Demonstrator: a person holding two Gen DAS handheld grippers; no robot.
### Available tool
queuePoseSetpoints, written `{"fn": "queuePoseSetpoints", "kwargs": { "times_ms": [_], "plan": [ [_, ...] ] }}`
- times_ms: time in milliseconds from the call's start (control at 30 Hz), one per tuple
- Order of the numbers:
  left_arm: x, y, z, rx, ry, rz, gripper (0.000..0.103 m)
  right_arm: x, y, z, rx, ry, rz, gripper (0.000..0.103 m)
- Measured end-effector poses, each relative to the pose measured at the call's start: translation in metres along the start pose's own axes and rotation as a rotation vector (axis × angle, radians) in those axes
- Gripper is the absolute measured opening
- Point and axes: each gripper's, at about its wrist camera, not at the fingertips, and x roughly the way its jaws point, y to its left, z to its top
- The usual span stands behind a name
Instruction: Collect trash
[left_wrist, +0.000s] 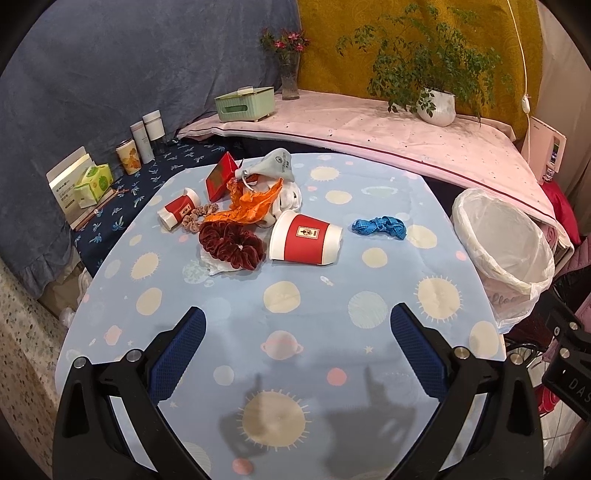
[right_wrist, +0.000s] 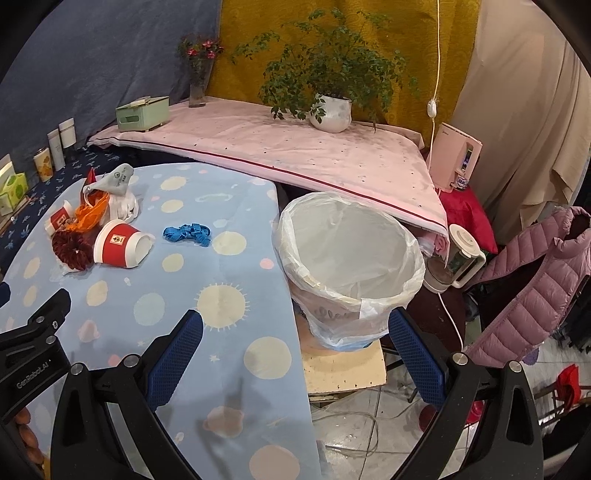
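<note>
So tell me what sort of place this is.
Probably a lived-in home room, not a lab: a potted plant and flower vase on a cloth-covered ledge, an electric kettle, and a jacket draped nearby.

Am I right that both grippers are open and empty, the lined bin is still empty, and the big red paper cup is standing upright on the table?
Not quite. The big red paper cup lies on its side, as the left wrist view shows. The rest holds: the left gripper and right gripper are open and empty, and the lined bin holds nothing visible.

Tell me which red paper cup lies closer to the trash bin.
The larger red cup, on its side beside the dark red scrunchie. The smaller cup lies farther left, farther from the bin.
</note>
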Motion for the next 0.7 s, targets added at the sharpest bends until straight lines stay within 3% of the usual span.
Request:
{"fn": "queuePoseSetpoints", "kwargs": {
  "times_ms": [700],
  "plan": [
    [0.035, 0.027, 0.006, -0.039, 0.004, -0.022, 0.096, 0.022, 0.017, 0.016, 0.029, -0.014, 0.025, 0.096]
  ]
}}
